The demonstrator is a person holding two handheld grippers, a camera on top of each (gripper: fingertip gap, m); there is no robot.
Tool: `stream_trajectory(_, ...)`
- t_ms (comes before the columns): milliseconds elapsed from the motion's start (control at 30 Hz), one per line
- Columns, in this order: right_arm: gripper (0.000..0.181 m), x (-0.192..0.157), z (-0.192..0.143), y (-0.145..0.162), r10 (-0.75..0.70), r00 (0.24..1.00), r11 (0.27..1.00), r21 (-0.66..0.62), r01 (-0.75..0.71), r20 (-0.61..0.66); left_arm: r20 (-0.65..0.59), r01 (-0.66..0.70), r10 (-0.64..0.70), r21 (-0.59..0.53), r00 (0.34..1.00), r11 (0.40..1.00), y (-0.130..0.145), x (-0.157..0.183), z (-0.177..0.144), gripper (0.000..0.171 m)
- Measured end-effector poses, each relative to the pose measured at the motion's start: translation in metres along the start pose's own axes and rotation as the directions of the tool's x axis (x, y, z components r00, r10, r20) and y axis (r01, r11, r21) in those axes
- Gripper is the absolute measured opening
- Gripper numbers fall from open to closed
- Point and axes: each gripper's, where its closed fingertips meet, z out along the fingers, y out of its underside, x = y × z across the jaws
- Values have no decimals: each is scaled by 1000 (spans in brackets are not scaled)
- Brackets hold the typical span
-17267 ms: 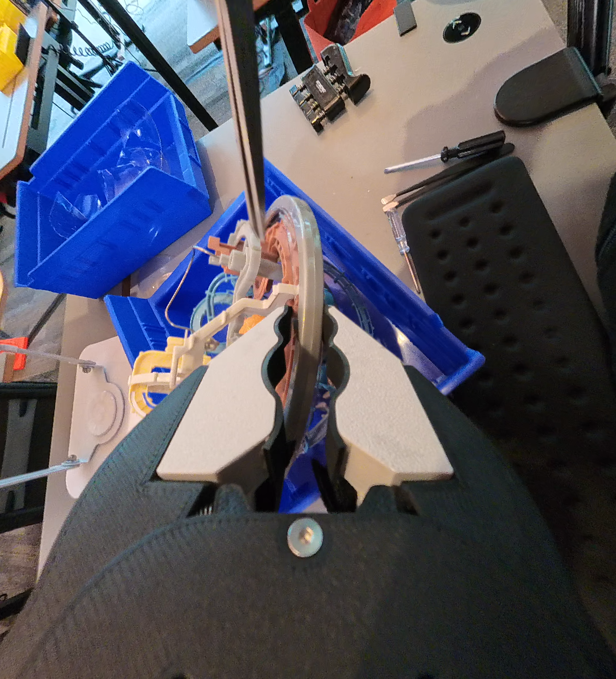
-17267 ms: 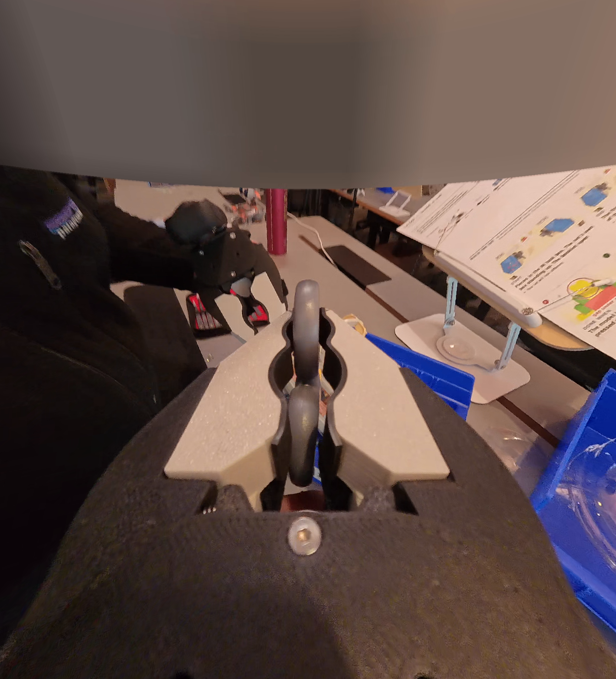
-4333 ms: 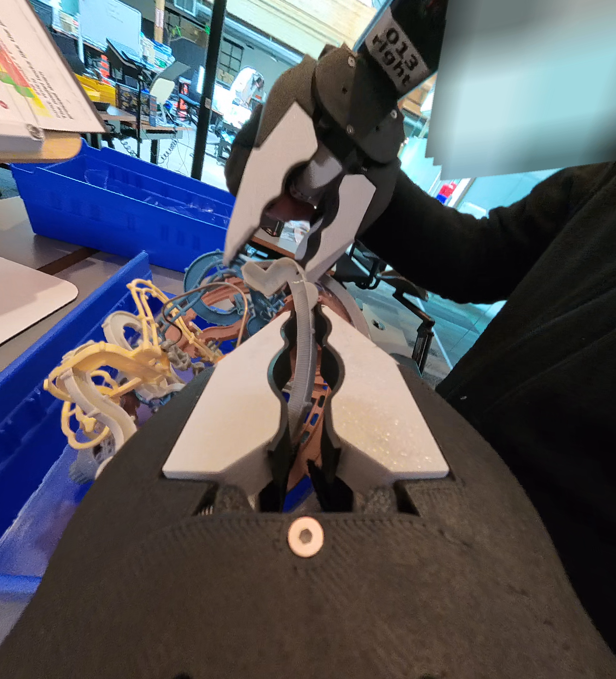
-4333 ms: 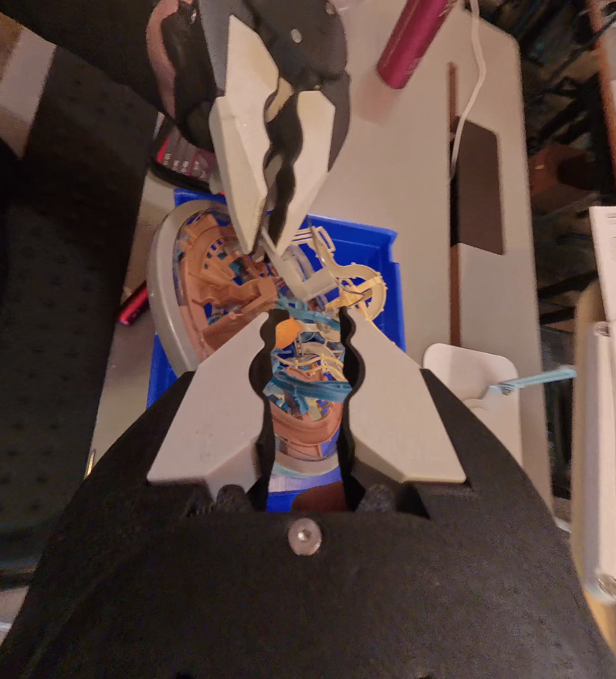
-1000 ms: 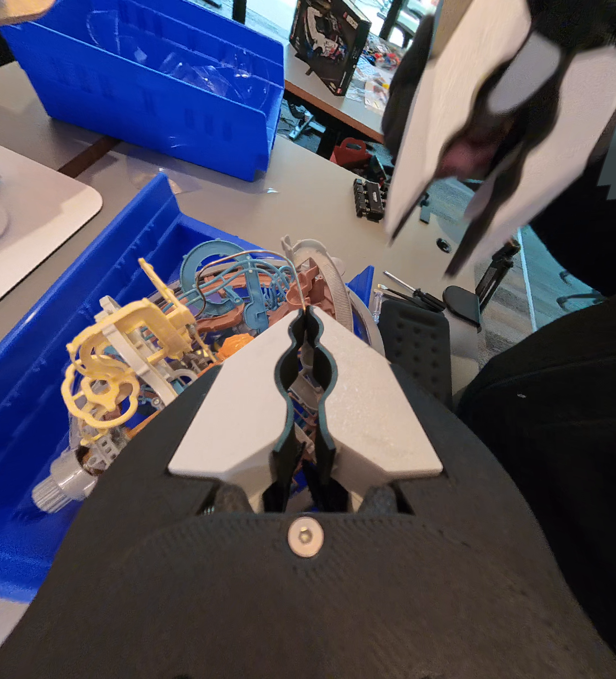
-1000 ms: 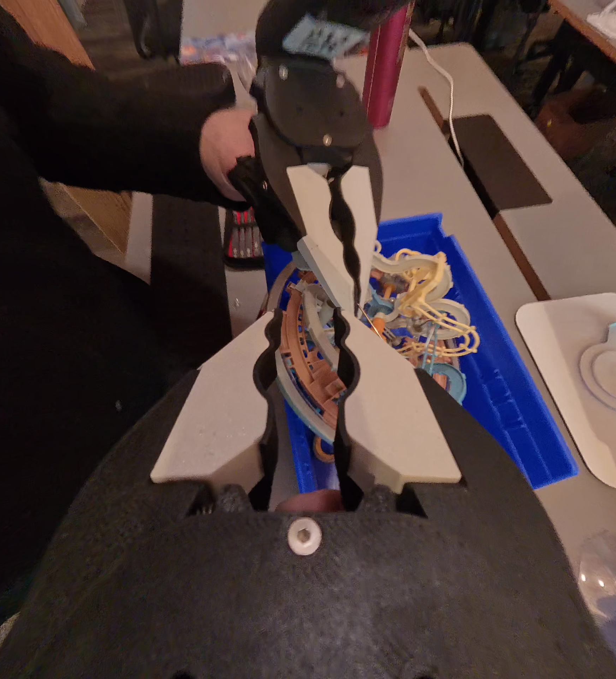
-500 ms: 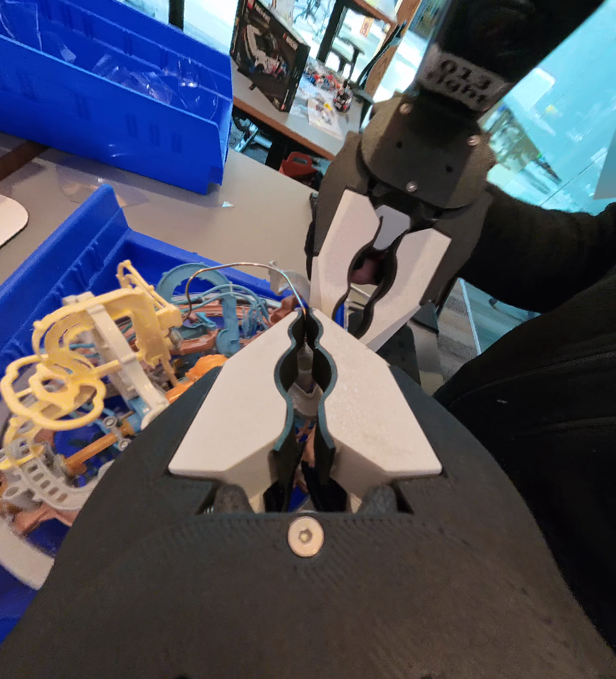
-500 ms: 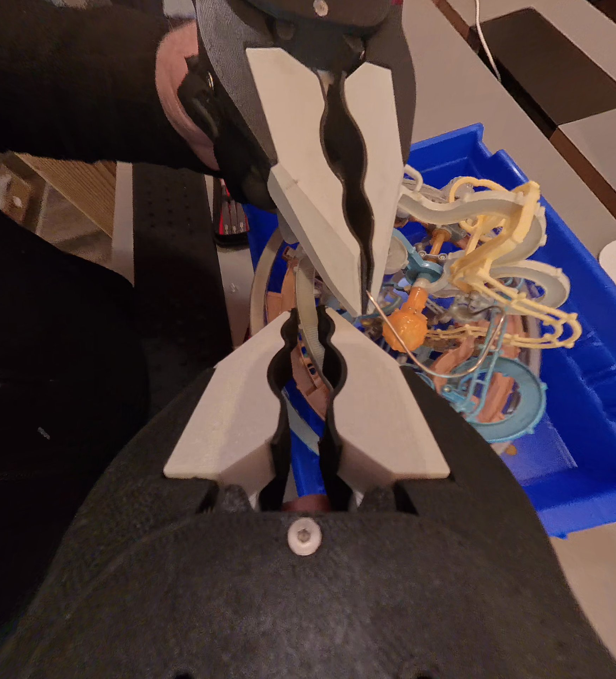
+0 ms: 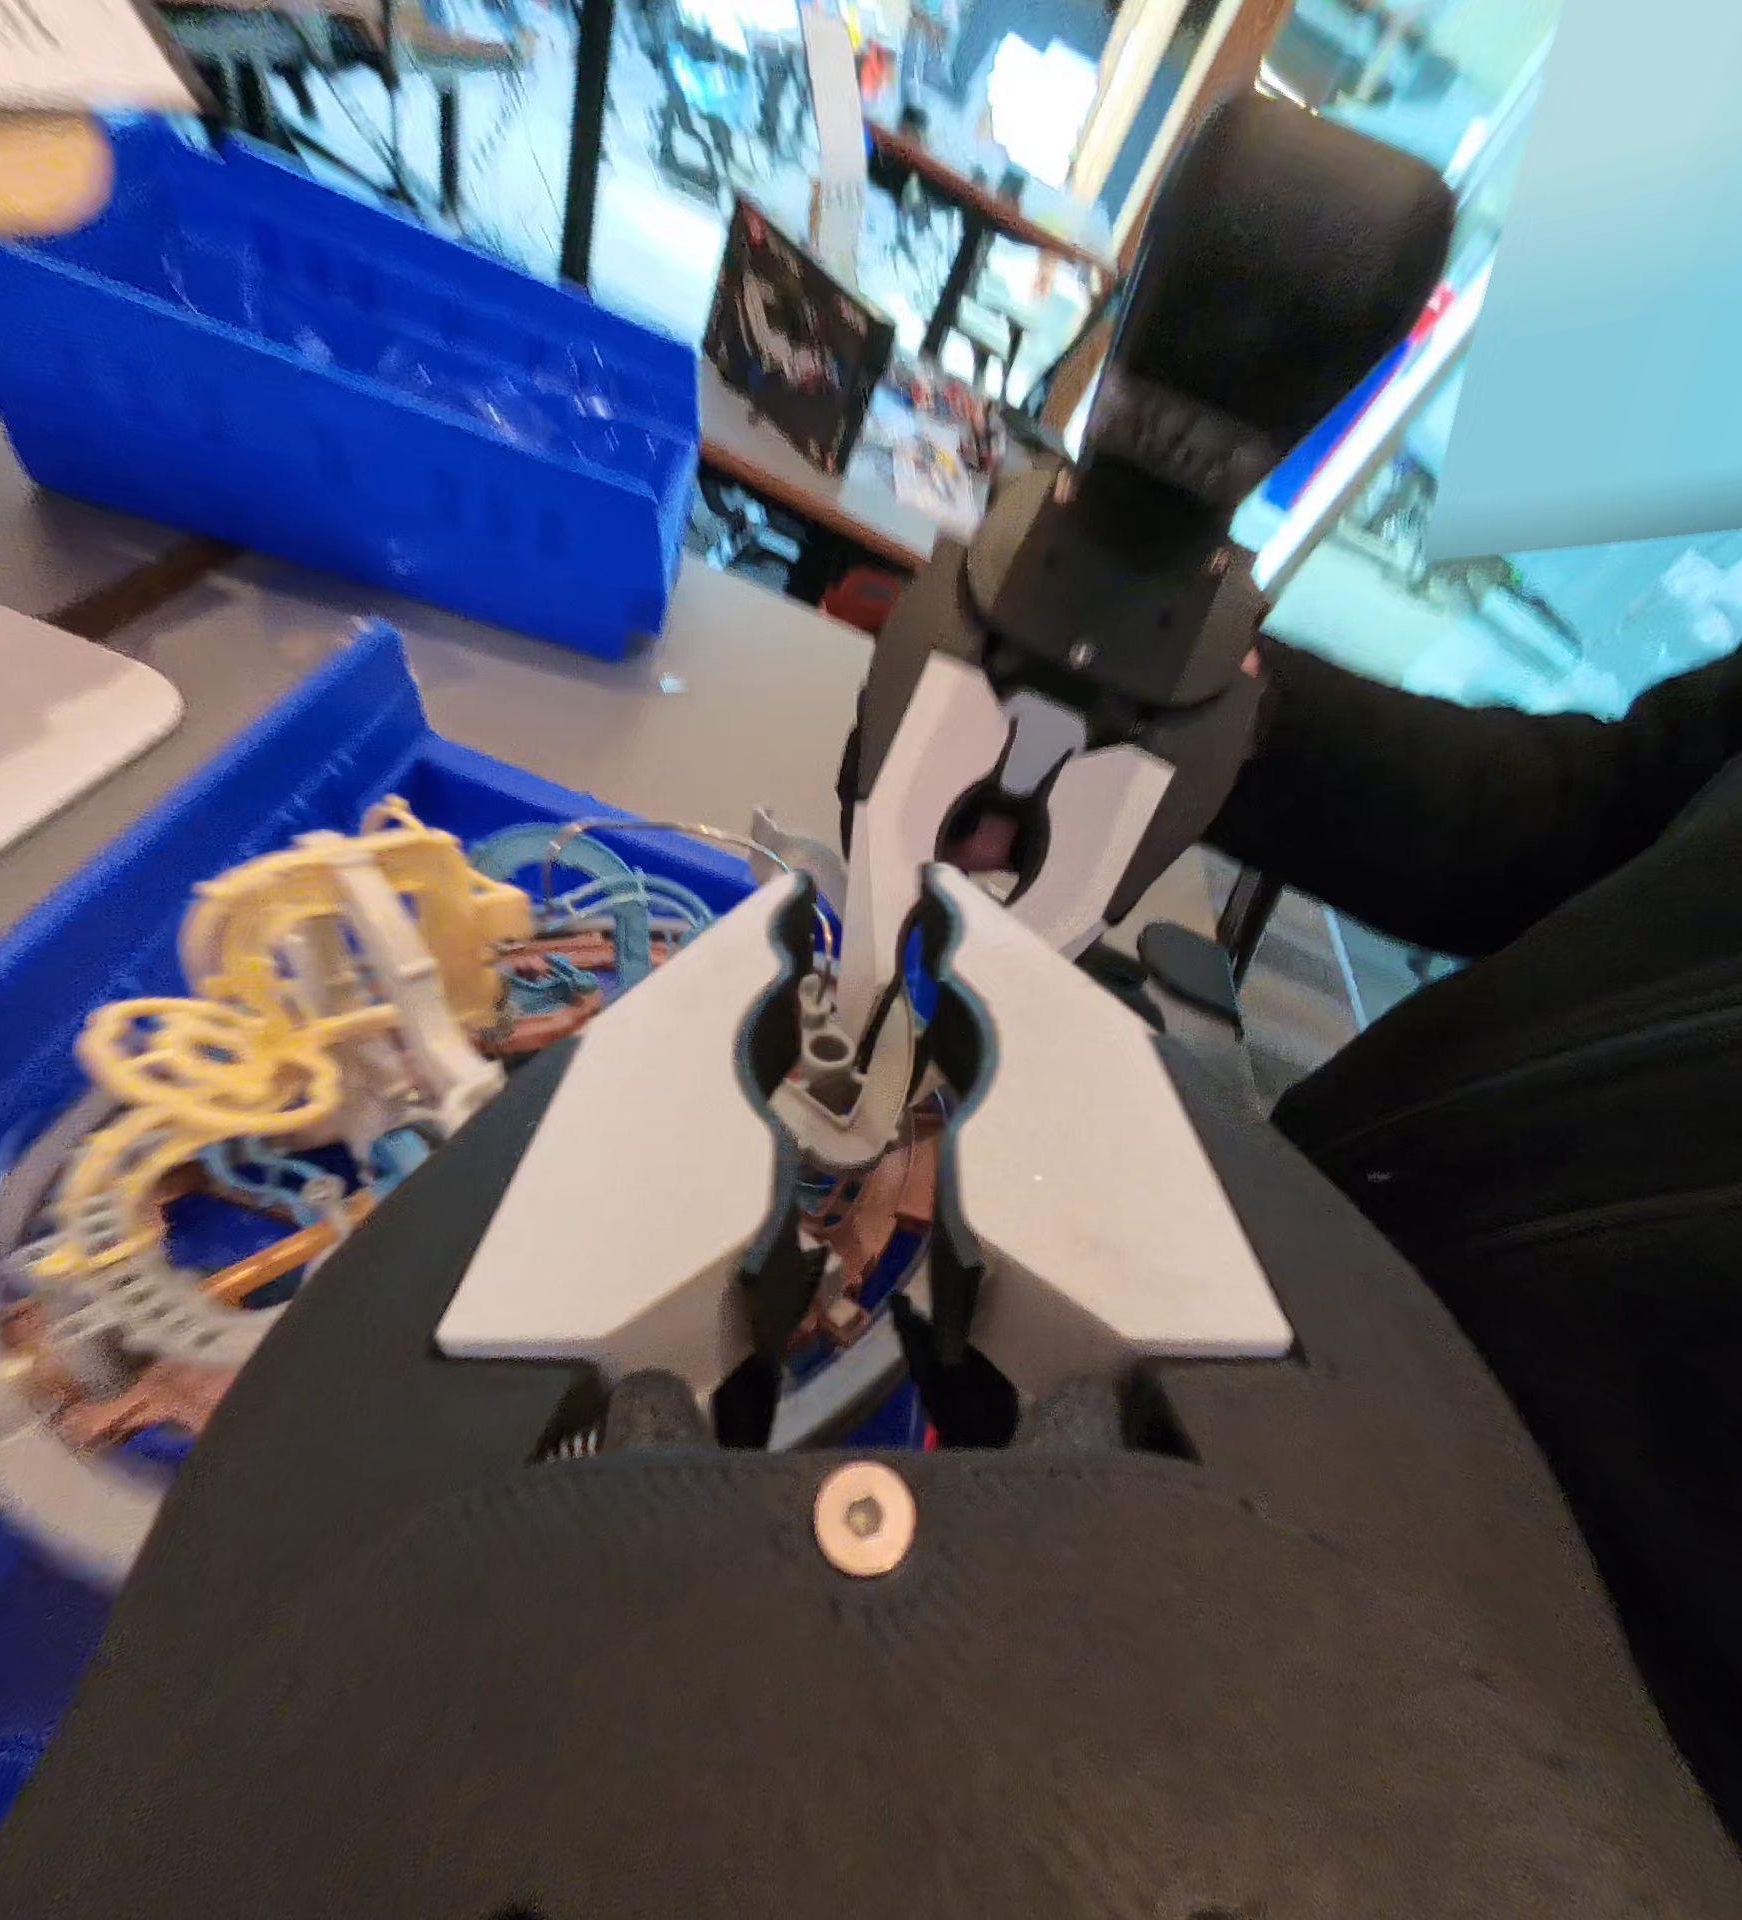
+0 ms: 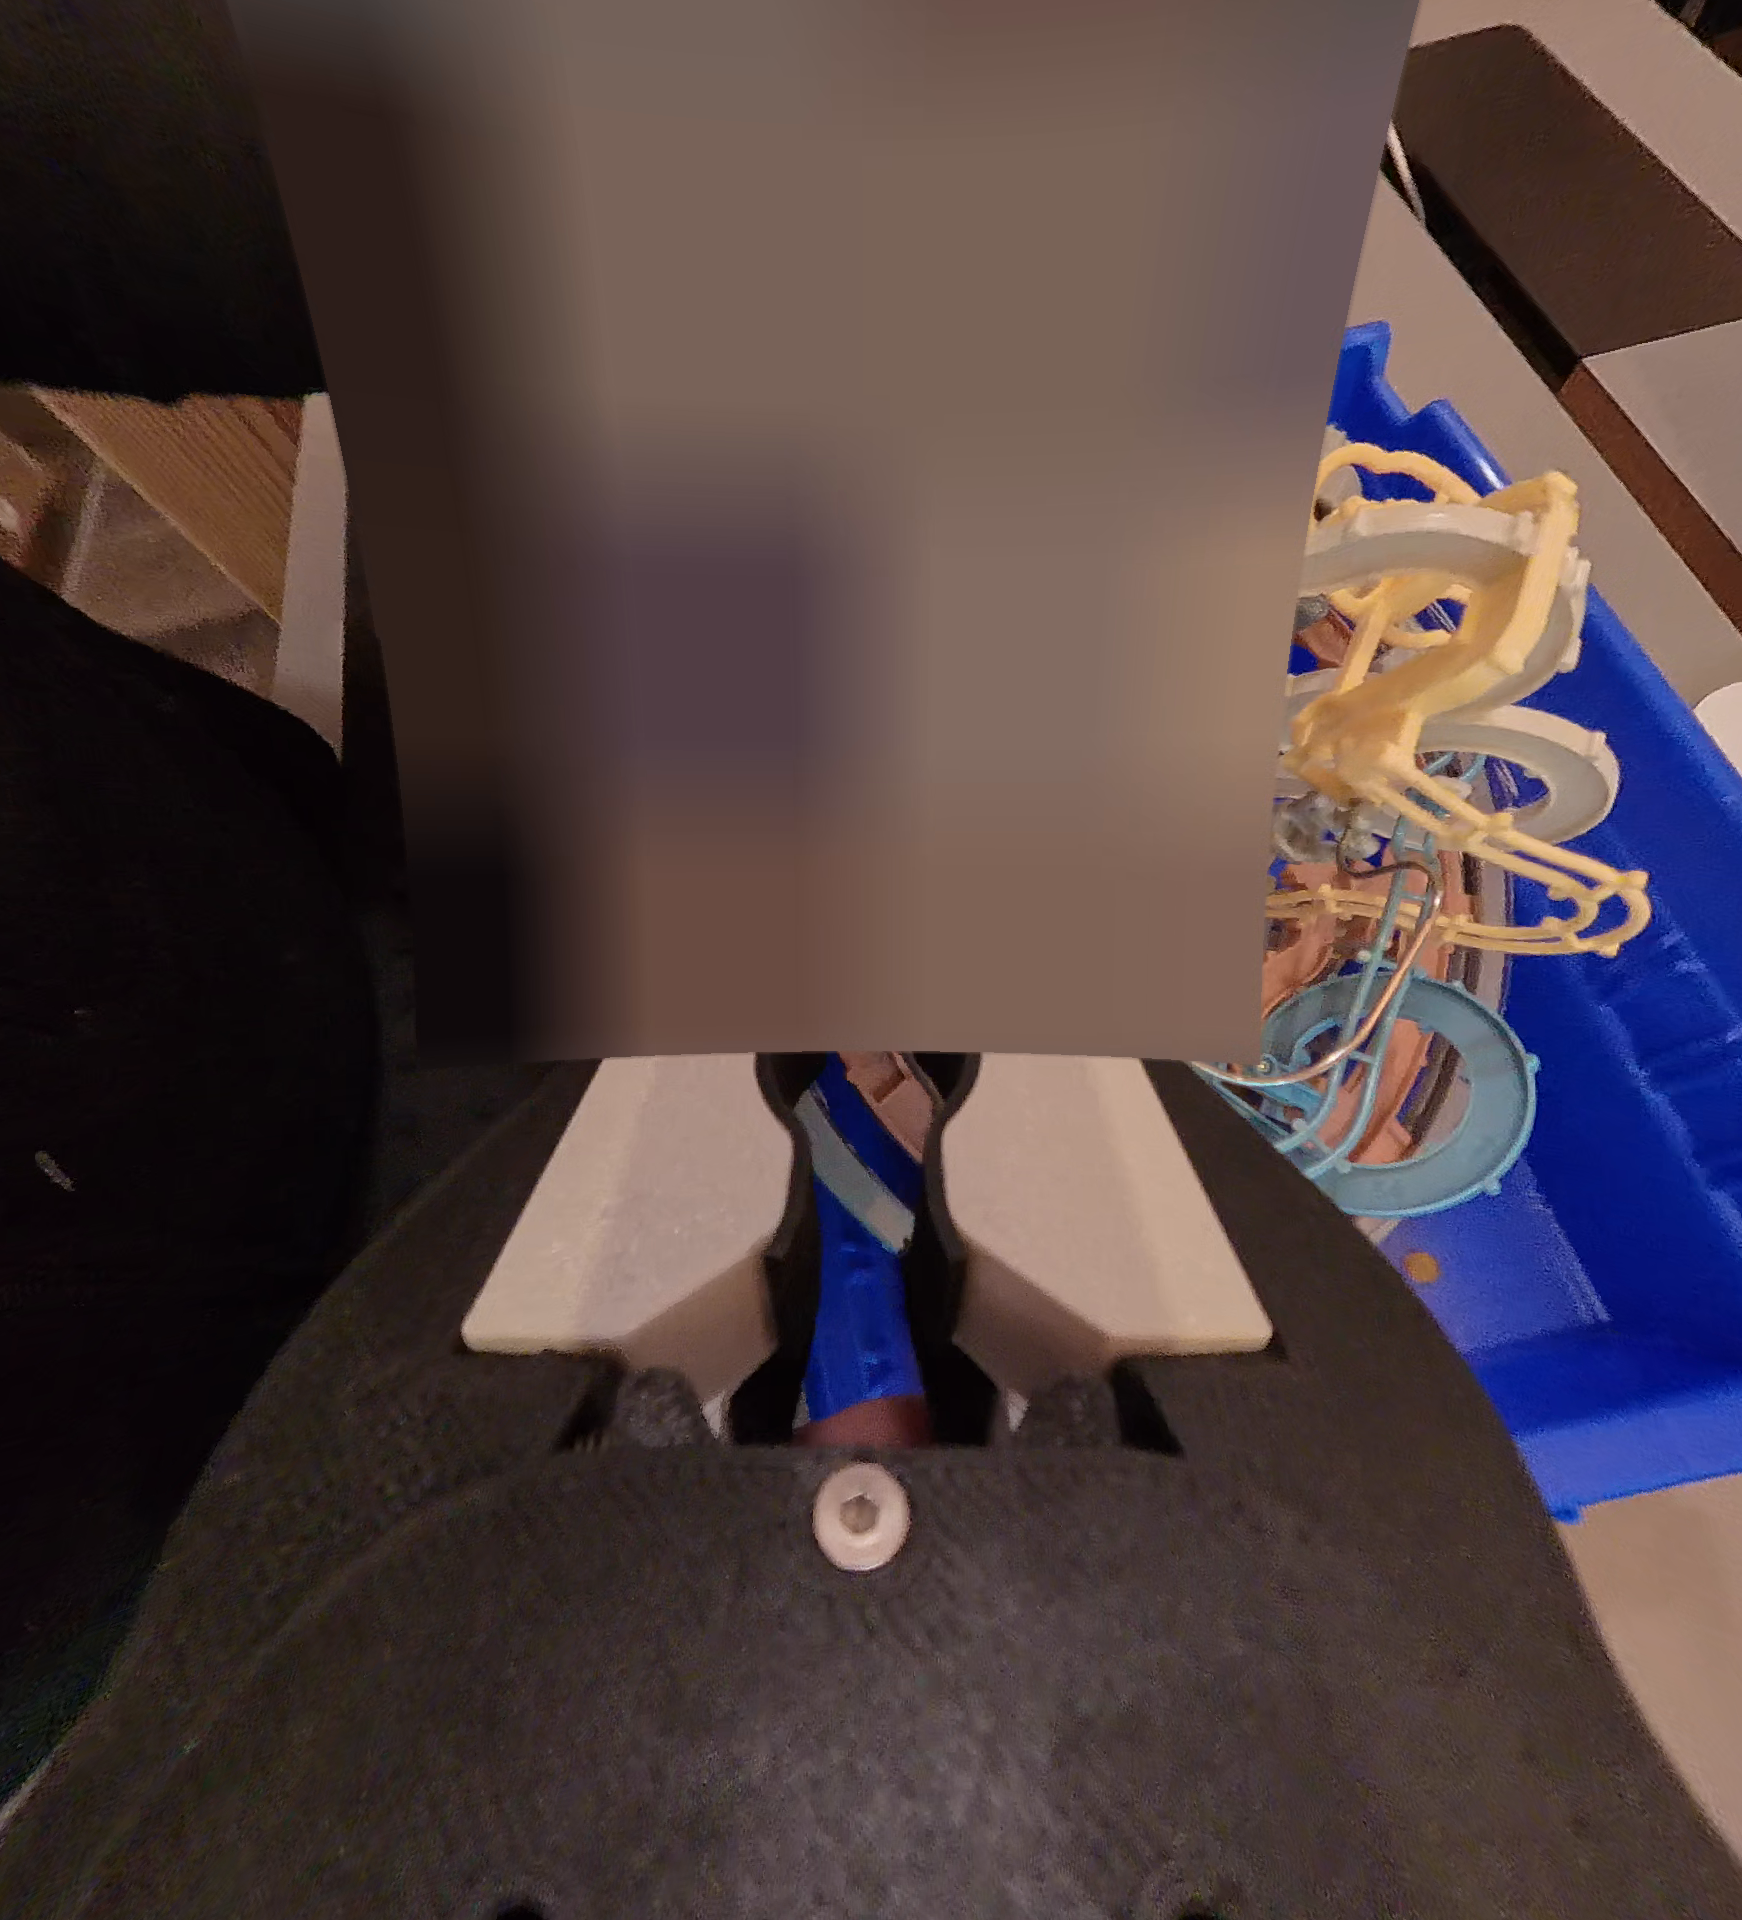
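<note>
The marble-maze toy (image 9: 327, 1039), a tangle of cream, blue and brown plastic tracks on a grey ring, lies in the near blue bin (image 9: 254, 790), left of centre in the left wrist view and at right in the right wrist view. At frame centre the left gripper (image 9: 862, 904) has its jaws spread around the toy's grey rim piece (image 9: 831, 1091). The right gripper (image 9: 992, 935) reaches in from the upper right, also parted, one fingertip (image 9: 862, 935) dipping between the left's jaws. A second blue bin (image 9: 327, 436) sits upper left on the grey table (image 9: 586, 717)
</note>
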Motion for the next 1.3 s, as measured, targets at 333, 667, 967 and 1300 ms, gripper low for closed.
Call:
stream_trajectory(333,9,-1,-4,-2,-2,1000,999,45,2,-16,345,-26,89,-182,934,983,19,-62,-30,38)
stream_trajectory(667,18,8,-38,-38,-58,997,996,72,61,-44,304,-22,105,-263,947,965,33,-62,-17,31)
stream_trajectory(967,4,14,-18,-1,-23,990,974,-222,53,139,303,-51,139,-280,943,959,33,-60,-12,31)
stream_trajectory(1300,0,10,-15,-29,34,987,994,98,-49,155,329,-86,182,-286,927,954,36,-63,-3,33)
